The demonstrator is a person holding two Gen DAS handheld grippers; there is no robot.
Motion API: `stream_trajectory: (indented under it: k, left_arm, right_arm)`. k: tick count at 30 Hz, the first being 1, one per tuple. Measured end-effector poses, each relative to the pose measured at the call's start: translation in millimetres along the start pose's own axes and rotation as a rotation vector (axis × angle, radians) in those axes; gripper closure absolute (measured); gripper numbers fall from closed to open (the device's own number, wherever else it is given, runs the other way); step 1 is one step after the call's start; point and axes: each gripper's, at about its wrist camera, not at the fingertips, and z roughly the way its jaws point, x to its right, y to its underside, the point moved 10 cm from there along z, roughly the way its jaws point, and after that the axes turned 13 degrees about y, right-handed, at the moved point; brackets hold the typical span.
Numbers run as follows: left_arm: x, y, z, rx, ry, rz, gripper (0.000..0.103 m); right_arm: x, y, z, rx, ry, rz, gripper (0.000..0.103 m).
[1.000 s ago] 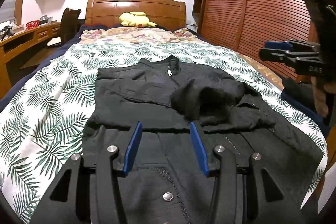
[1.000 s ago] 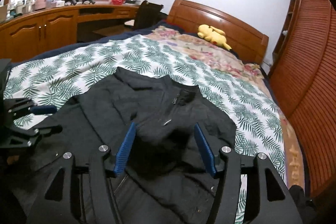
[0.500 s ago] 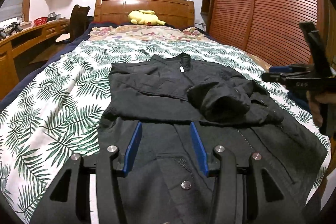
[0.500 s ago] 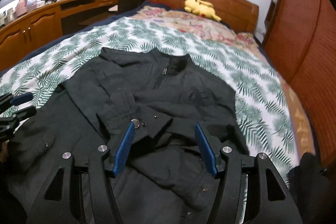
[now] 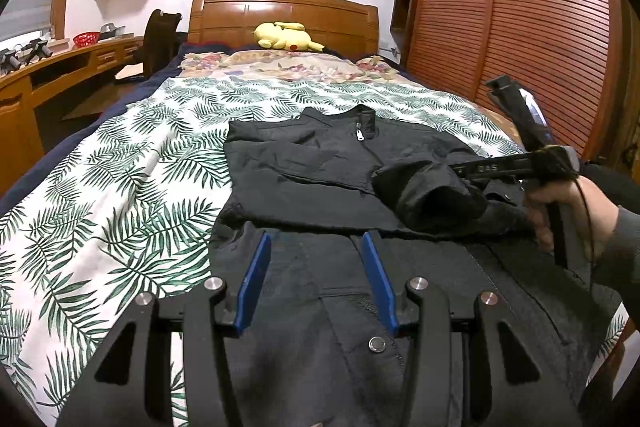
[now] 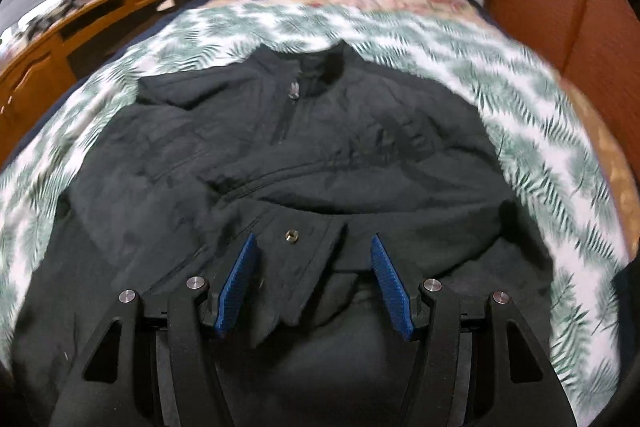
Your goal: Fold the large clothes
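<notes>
Black jacket (image 5: 320, 167): spread flat on the palm-print bedspread (image 5: 120, 187), collar toward the headboard (zip closed).
Left wrist view: left gripper (image 5: 316, 275) above the hem, blue pads apart, empty.
Right wrist view: right gripper (image 6: 314, 283) parted wide around the folded-in cuff (image 6: 296, 267), not pinching it.

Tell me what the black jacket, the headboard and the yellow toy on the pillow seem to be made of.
Black jacket: looks like a woven synthetic or cotton blend, matte and finely creased, with a metal zip pull and snaps.
Headboard: wood, or wood veneer, with visible grain and a glossy varnish.
Yellow toy: plush fabric, soft and rounded in outline, no shine.
</notes>
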Motion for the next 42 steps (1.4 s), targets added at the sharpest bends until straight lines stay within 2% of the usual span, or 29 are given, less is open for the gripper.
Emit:
stream_trajectory:
  k: [6, 7, 8, 9, 10, 11, 14, 20, 27, 32, 36, 42]
  left_arm:
    - [-4, 1, -4, 0.006, -0.006, -0.002, 0.056]
    - [-5, 1, -5, 0.007, -0.006, -0.003, 0.056]
    - [-5, 0, -5, 0.009, -0.007, -0.004, 0.056]
    - [-6, 0, -6, 0.01, -0.006, -0.005, 0.056]
    - [-6, -1, -6, 0.011, -0.006, -0.005, 0.056]
    - [-6, -1, -5, 0.012, -0.006, -0.004, 0.056]
    - [-5, 1, -5, 0.009, -0.008, 0.0, 0.056]
    - [-8, 4, -5, 0.004, -0.019, 0.002, 0.056]
    - [-11, 5, -9, 0.007, -0.027, -0.001, 0.056]
    - [-15, 6, -14, 0.012, -0.033, -0.006, 0.056]
    - [-16, 6, -15, 0.016, -0.033, -0.01, 0.056]
    - [-16, 7, -16, 0.012, -0.033, -0.005, 0.056]
  right_arm:
    - [-1, 7, 26, -0.105, -0.011, 0.04, 0.043]
    - [-1, 9, 27, -0.109, -0.01, 0.037, 0.048]
    - [-2, 10, 25, -0.1, -0.012, 0.03, 0.062]
    - [-5, 11, 23, -0.094, -0.028, 0.019, 0.071]
    - [-8, 12, 22, -0.095, -0.046, 0.008, 0.086]
    - [-11, 15, 20, -0.098, -0.053, -0.011, 0.095]
    - [-24, 23, 8, -0.082, -0.08, -0.083, 0.102]
    - [-45, 39, -30, -0.028, -0.168, -0.134, 0.103]
    - [-95, 61, -79, 0.021, -0.273, -0.233, 0.103]
    - [-112, 77, -105, 0.033, -0.34, -0.229, 0.103]
    - [-117, 91, -120, 0.032, -0.356, -0.242, 0.103]
    - [-112, 102, -130, 0.054, -0.293, -0.268, 0.103]
